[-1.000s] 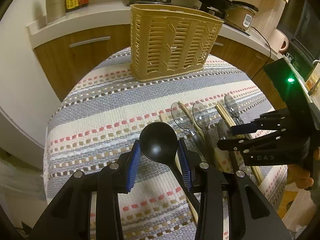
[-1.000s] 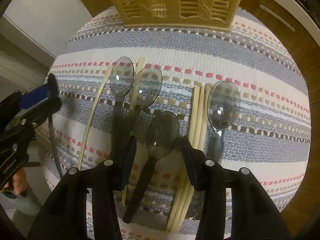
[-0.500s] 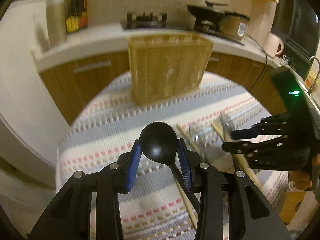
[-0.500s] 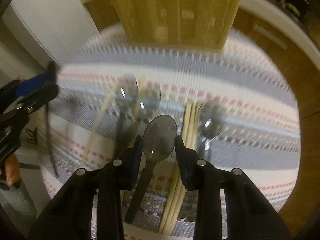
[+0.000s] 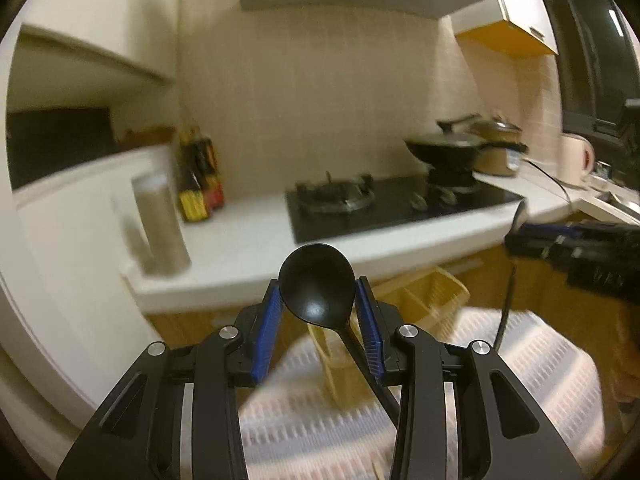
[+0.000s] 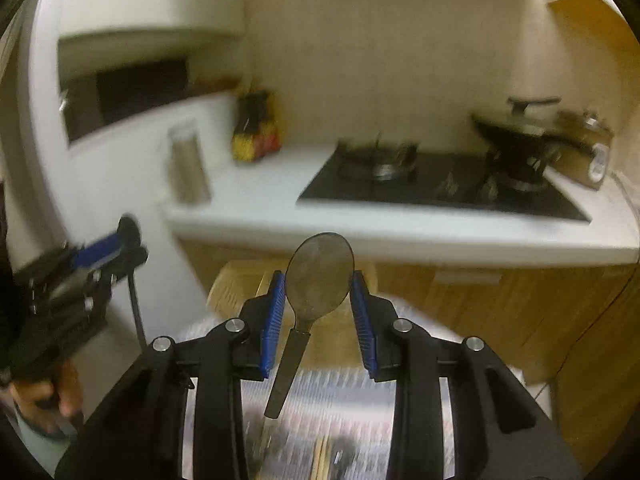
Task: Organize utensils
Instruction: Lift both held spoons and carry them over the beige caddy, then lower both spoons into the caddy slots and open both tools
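My left gripper (image 5: 319,306) is shut on the bowl of a black spoon (image 5: 316,292), whose handle slants down to the right. It hangs above the tan slotted utensil basket (image 5: 424,300) on the striped cloth (image 5: 540,360). My right gripper (image 6: 319,300) is shut on the bowl of a smoky translucent spoon (image 6: 320,272) with its dark handle pointing down. The basket (image 6: 236,284) sits just beyond and below it. Each gripper shows at the edge of the other's view: the right gripper (image 5: 520,240) and the left gripper (image 6: 128,240). The utensils left on the cloth are blurred.
Behind the table runs a white counter (image 5: 240,248) with a black gas hob (image 5: 380,208), a wok (image 5: 444,152), sauce bottles (image 5: 198,184), a grey canister (image 5: 160,228) and a rice cooker (image 6: 588,152). A person's hand (image 6: 36,396) holds the left gripper.
Both grippers rose from the cloth and tilted up toward level, each carrying its spoon. The right gripper closed on the smoky spoon and lifted it off the cloth. The basket now sits low in both views.
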Motion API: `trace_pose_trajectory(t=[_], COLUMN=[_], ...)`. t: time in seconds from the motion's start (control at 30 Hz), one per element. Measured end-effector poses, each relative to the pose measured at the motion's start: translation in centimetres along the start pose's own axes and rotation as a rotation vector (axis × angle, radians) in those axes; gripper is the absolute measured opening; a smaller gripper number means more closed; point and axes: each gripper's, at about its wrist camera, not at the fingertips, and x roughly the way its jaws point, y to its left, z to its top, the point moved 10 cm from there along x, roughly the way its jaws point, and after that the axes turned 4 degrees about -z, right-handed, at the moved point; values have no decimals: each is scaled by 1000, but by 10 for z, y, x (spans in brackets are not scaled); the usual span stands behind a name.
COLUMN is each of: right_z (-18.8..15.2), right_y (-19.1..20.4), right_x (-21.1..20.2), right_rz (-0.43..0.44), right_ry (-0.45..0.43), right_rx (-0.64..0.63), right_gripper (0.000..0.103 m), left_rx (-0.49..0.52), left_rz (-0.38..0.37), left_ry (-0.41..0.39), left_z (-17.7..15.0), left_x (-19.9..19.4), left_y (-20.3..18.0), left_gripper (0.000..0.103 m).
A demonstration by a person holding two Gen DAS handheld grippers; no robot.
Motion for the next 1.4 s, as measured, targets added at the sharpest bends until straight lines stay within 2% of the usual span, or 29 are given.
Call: trace_pose_trajectory(t=[0.17,0.23,0.33,0.5,0.7,0.9,0.97,1.0,1.07,1.17,1.4], right_z=[50,57,57,34,6,-16,-22,-24,-30,-39,-57], right_y=[-33,-43,-53,-57,-50,-42,-40,-40,-40,-38,-40], right_x=[14,24,49,86,110,117,114,113,109,100,67], right_rz=[-79,-95,-185,-232,-230,-167,-136,-126,-96,-36,16], right_ry=[-143,-173,-192,-152,-85,-3,32,43,74,121,167], right_rx=[52,53,28,-33,-82,-80,-73,-68,-48,-24,17], right_gripper=[30,30,30,30,30,31,31,31,31,42,42], left_rx=[17,20,20,38,39,14,-3,-13,-39,-74,-157], left_rz=[87,112,142,193,176,116,87,72,30,-34,-164], left_ry=[-85,-120,-142,-134,-97,-69,-62,-60,-55,-34,40], left_z=[24,26,23,2,-18,-33,-36,-37,-38,-42,-54], left_x=[31,44,66,97,112,112,108,106,98,87,51], left_y=[10,14,19,24,23,20,18,18,16,12,2], left_gripper=[35,35,35,35,36,38,42,48,51,54,56])
